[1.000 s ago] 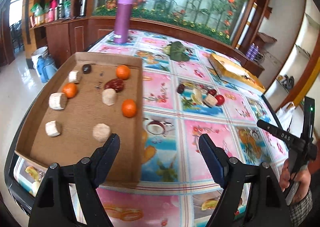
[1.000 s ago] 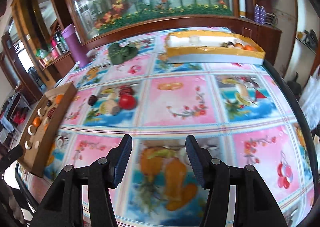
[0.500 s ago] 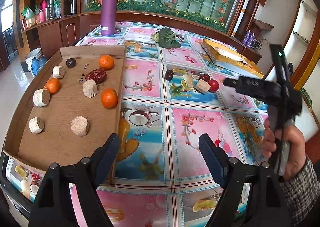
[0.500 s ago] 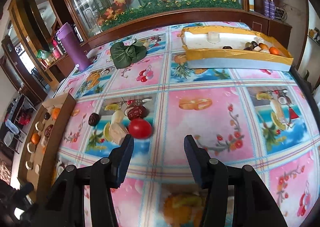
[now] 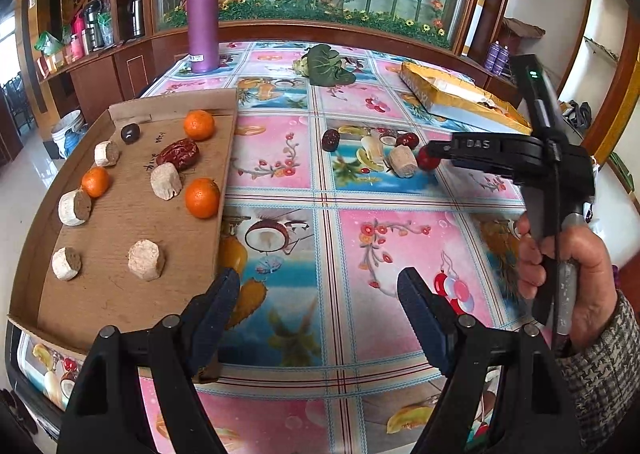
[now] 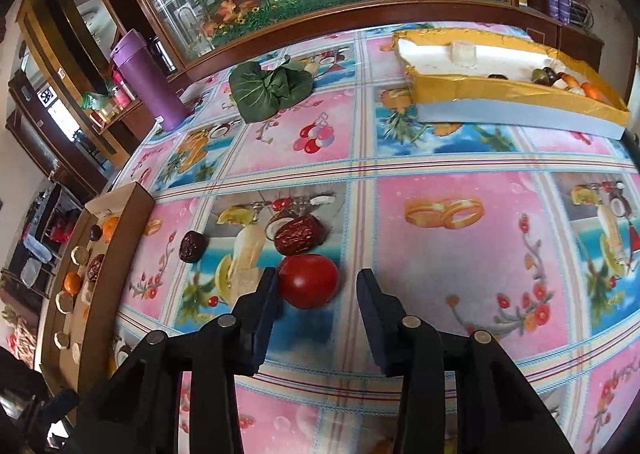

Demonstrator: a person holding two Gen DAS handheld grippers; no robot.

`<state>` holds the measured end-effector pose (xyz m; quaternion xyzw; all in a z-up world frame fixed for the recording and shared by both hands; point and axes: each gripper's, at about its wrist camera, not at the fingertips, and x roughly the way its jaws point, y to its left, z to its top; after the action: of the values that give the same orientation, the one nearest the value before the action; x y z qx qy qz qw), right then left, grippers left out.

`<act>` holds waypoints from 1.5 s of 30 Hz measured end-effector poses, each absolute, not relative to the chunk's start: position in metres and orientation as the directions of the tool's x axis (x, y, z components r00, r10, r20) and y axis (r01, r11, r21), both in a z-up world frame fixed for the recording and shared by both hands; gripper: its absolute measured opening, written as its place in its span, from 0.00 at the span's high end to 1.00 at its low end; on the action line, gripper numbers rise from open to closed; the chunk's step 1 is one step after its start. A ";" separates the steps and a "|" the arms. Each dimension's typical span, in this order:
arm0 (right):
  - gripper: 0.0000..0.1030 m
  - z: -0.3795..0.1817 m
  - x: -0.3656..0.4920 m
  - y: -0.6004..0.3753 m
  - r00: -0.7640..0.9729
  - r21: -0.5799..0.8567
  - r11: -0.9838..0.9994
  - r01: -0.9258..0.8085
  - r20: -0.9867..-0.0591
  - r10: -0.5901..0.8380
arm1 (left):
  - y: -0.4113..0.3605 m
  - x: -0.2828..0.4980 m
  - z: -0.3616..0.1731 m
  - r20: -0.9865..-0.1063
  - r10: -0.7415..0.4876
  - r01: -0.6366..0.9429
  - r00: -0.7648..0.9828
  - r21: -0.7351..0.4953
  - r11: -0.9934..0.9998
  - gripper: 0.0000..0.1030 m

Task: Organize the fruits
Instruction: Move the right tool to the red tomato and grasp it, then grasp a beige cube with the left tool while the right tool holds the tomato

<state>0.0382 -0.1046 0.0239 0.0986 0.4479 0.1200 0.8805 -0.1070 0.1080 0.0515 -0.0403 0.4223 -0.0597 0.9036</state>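
A red cherry tomato lies on the patterned tablecloth, between the open jaws of my right gripper, close to the left finger. Behind it lie a red date, a dark date and a pale cut chunk. In the left wrist view the right gripper reaches over the tomato beside the pale chunk. My left gripper is open and empty above the cloth, by the cardboard tray holding oranges, pale chunks and dates.
A yellow box with several fruits stands at the back right. A purple flask and a green leafy vegetable are at the back. The table edge runs near the bottom of both views.
My right gripper has moved forward and down to the fruit cluster, so the tomato now lies between its jaws. The left gripper has shifted slightly forward and stays open.
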 end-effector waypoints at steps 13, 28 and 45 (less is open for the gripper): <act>0.57 0.023 0.031 -0.161 0.662 0.305 0.952 0.016 -0.717 0.218 | 0.087 -0.101 0.045 -0.774 -0.168 0.112 0.610 -0.126 0.986 0.22; 0.69 0.014 0.016 -0.157 0.622 0.250 0.968 0.013 -0.760 0.188 | 0.064 -0.047 0.060 -0.771 -0.101 0.110 0.629 -0.040 0.993 0.22; 0.69 0.015 0.018 -0.173 0.615 0.313 0.948 0.060 -0.760 0.212 | 0.014 0.039 0.029 -0.816 -0.194 0.166 0.545 -0.122 0.979 0.43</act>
<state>0.0183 -0.1734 0.0153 0.1559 0.4367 0.0428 0.8850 0.0388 0.0136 0.0289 -0.0152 0.4659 -0.1025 0.8787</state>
